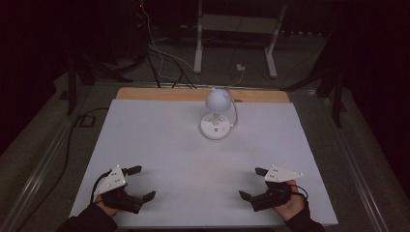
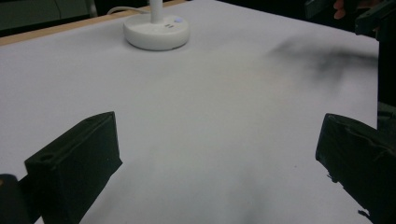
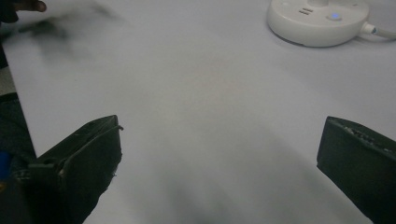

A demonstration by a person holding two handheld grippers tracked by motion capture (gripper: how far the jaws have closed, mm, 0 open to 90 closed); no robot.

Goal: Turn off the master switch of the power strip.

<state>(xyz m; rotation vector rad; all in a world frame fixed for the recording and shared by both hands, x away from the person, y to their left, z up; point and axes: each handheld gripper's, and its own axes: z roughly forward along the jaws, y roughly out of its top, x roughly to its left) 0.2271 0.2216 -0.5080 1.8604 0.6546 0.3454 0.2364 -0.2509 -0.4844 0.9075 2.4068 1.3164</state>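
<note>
Two grippers [image 1: 143, 182] [image 1: 250, 182] gape; lamp [image 1: 215, 114] markings seemingly unreadable.

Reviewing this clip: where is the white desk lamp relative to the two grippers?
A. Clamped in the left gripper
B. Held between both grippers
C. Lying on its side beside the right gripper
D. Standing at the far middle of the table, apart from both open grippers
D: the lamp stands upright far from the left gripper and right gripper, both with jaws spread and empty.

Lamp [image 1: 215, 116] far-centre; table [image 1: 159, 145] otherwise free.
</note>
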